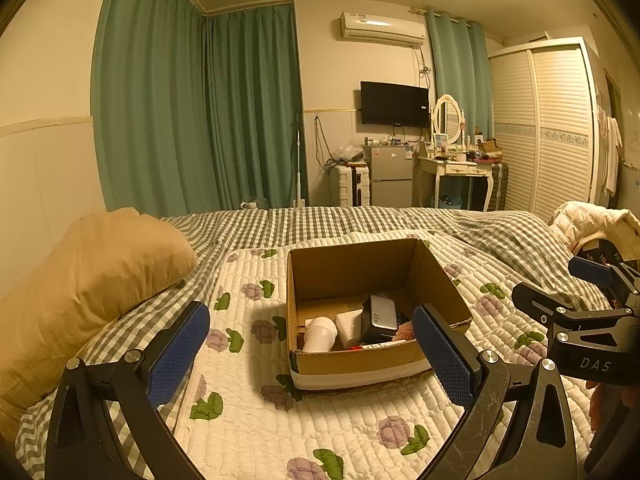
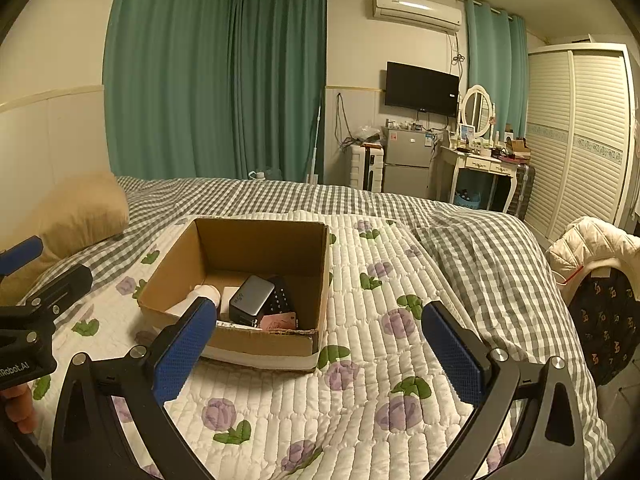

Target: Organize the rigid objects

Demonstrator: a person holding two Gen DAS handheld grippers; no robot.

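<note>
An open cardboard box (image 1: 352,268) (image 2: 260,248) stands on the floral quilt on the bed. Inside it lie a white bulb-shaped object (image 1: 320,334), a white block (image 1: 349,328), a grey charger (image 1: 383,314) (image 2: 252,298), a black keypad device (image 2: 282,298) and a pink card (image 2: 278,321). My left gripper (image 1: 312,354) is open and empty, held just in front of the box. My right gripper (image 2: 316,350) is open and empty, in front of the box's right corner. Each gripper shows at the edge of the other's view.
A tan pillow (image 1: 88,280) lies left of the box. A grey checked cover (image 2: 480,248) is bunched at the right. A white jacket (image 2: 592,248) hangs over a chair by the bed's right edge. Fridge, dressing table and wardrobe stand beyond the bed.
</note>
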